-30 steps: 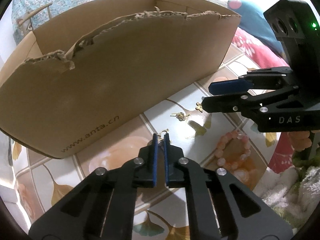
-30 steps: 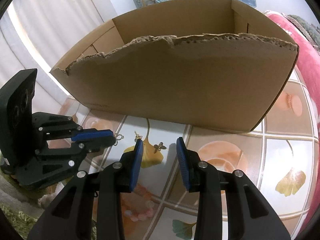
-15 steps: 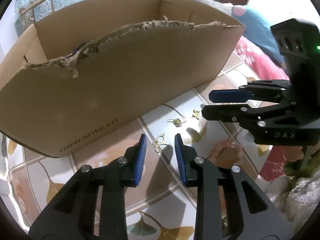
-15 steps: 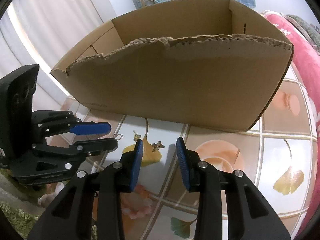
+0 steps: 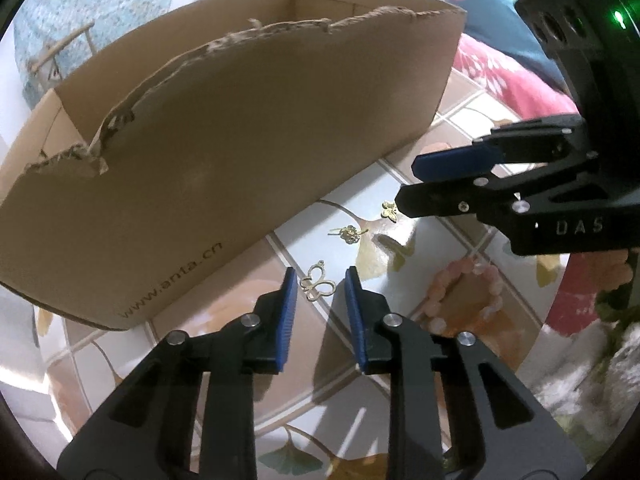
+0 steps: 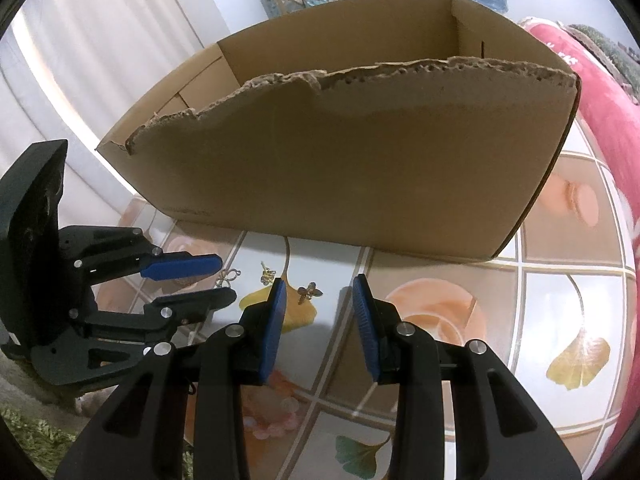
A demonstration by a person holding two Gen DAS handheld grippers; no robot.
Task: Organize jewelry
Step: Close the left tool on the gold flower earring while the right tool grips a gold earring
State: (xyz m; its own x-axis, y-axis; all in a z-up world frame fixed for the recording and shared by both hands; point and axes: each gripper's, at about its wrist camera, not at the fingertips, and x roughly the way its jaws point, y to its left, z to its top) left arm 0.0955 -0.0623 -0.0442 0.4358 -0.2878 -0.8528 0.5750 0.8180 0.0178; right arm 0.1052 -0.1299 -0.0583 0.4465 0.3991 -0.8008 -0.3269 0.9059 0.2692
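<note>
Left gripper (image 5: 318, 286): blue pads apart by a narrow gap, jaws just been closing a little. Nothing gripped. Gold butterfly charm (image 5: 317, 283) lies flat on the tablecloth (image 5: 400, 412) just beyond the fingertips, in line with the gap, pads not pressing it.

Right gripper (image 6: 319, 294): jaws moderately apart, empty. Small gold dragonfly charm (image 6: 309, 291) on the cloth just ahead of its left pad, apart from it.

Between the two charms: a gold flower earring (image 5: 350, 233), loose on the cloth.

Pink bead bracelet (image 5: 464, 294) rests on the cloth to the right of the left gripper, below the right gripper's fingers.

Further back: open cardboard box (image 6: 360, 168), torn ragged top edge on the near wall, web address printed low on the near wall. Standing upright on the cloth. Contents cannot be told from either view.

Behind the box: red floral bedding (image 5: 516, 80).
</note>
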